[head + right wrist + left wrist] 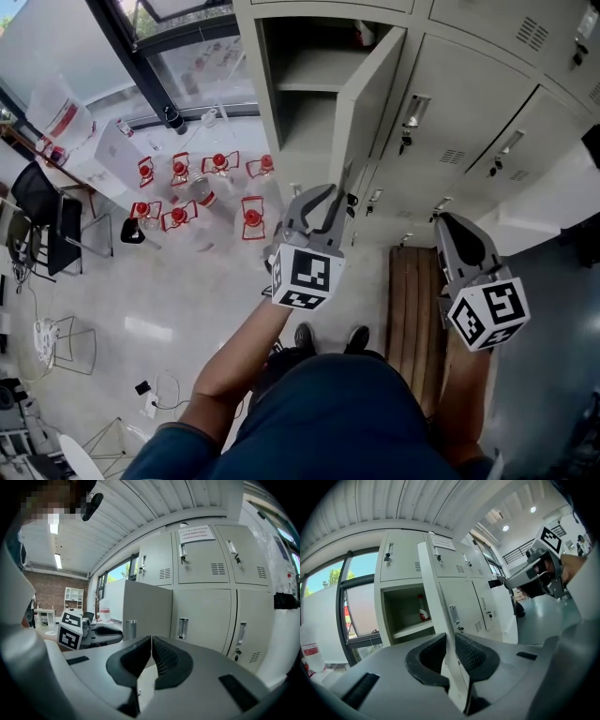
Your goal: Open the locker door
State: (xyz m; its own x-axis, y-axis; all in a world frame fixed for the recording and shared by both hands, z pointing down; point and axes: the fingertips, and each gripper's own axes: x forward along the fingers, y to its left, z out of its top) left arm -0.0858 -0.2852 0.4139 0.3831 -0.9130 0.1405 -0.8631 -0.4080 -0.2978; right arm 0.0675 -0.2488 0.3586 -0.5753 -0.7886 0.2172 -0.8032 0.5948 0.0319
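Bright daylight through the windows (197, 66); gripper views bend fisheye-like, with dark corners.

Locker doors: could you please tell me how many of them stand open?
1. The door at the left end of the lockers, its edge held in the left gripper. Lockers beyond the frame may be hidden.

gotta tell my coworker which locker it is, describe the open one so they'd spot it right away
Find the grey locker bank beside the window. At its window end, one locker door stands swung out. It's the only open door, showing a shelf and a red-and-white bottle inside.
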